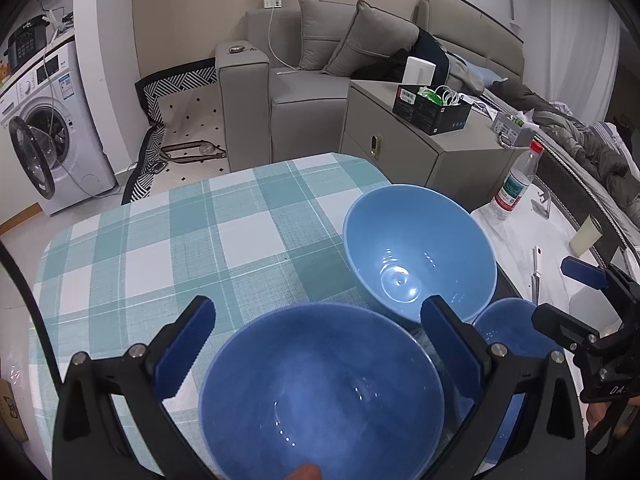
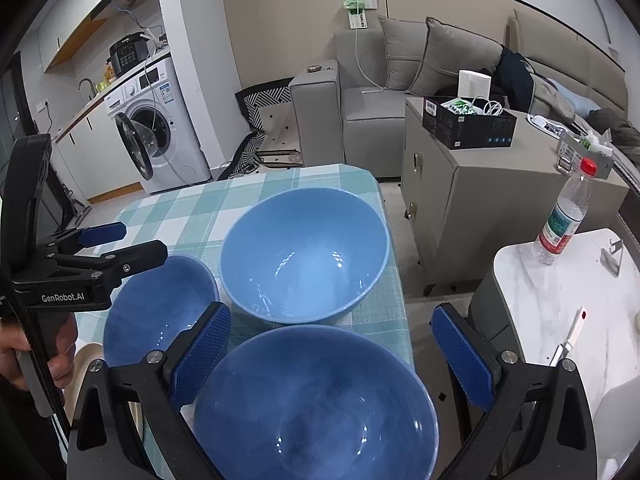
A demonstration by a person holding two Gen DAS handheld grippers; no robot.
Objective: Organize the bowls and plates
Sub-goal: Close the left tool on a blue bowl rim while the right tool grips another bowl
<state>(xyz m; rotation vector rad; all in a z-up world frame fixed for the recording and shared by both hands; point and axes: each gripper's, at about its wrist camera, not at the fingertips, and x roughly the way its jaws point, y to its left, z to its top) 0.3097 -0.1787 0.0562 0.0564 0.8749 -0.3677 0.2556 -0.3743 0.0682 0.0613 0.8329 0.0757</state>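
bowls sit in a close cluster at the checked table's (image 2: 280, 188) right edge, likely gathered for nesting: a pale bowl (image 2: 304, 256) farthest, two darker bowls (image 2: 316, 408) (image 2: 158, 308) nearer, all upright, empty, glossy. left gripper (image 1: 316, 348) and right gripper (image 2: 332, 352) each hover spread wide over a dark bowl, pinching nothing.

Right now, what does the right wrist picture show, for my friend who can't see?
Three blue bowls sit on a checked tablecloth: a dark bowl between the open right tool, a light bowl behind, another left, under the left tool.
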